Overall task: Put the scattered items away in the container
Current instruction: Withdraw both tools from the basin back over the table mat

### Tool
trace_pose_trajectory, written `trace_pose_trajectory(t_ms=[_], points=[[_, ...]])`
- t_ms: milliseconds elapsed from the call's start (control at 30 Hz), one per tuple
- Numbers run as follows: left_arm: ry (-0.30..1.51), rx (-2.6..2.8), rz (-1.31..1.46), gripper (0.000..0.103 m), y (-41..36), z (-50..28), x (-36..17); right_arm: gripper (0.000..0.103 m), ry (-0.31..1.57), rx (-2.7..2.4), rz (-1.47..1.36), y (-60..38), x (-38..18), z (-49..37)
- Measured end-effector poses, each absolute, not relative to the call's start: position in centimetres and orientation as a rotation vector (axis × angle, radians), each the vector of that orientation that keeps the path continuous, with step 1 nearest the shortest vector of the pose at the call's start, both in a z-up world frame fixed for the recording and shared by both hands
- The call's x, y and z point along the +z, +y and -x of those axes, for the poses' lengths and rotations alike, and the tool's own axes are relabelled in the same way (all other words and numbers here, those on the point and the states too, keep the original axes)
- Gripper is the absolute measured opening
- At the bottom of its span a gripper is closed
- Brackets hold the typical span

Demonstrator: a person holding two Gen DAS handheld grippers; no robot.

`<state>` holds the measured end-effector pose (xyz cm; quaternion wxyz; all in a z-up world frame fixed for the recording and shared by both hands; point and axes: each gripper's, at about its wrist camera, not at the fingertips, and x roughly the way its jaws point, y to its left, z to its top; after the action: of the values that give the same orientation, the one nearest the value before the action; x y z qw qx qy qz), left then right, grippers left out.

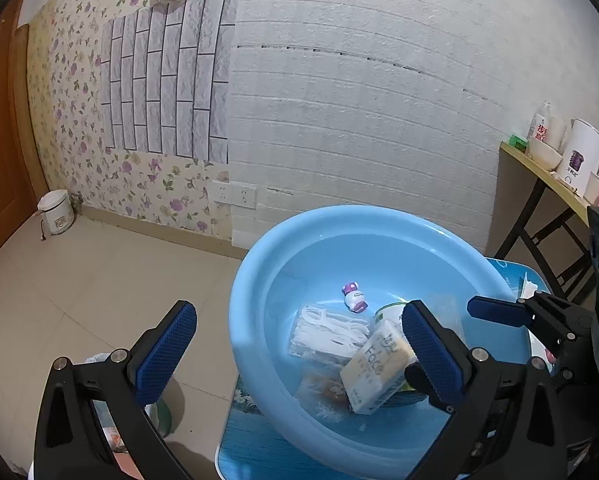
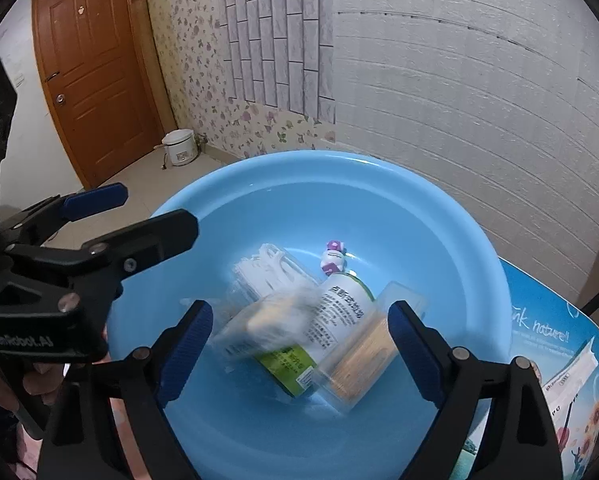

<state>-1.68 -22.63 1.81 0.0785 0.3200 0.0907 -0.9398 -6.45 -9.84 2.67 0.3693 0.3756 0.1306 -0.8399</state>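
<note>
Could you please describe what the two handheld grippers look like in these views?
Both the left gripper and the right gripper have black angular linkage frames with silver pivot bolts. Their fingers carry blue textured pads. White lettering marks the left gripper's black body in the right wrist view.

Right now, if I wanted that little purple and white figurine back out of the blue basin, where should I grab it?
Probably across its white middle, coming straight down from above. The figurine lies on its side on the basin floor, clear of the pile of packets, so there seems room for fingers on both flanks.
</note>
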Motion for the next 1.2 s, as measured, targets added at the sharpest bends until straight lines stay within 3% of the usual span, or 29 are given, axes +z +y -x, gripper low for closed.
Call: trace_pose_trajectory(t_ms=[133,267,1200], points=[[0.275,-2.815,-0.945,0.103,-22.6,1.5,2.2,0.091,0.313,-2.192,-0.945,-9.0,3.4,6.4],[0.279,-2.813,-0.954,0.103,-22.4,1.5,2.1,0.103,0.260,-2.225,-0.912,-7.9,4.3,6.5],[0.255,-2.857,-0.988,0.103,-16.8,0.6,2.7,0.103,0.075,-2.307,-1.026,1.0,2.3,7.1]])
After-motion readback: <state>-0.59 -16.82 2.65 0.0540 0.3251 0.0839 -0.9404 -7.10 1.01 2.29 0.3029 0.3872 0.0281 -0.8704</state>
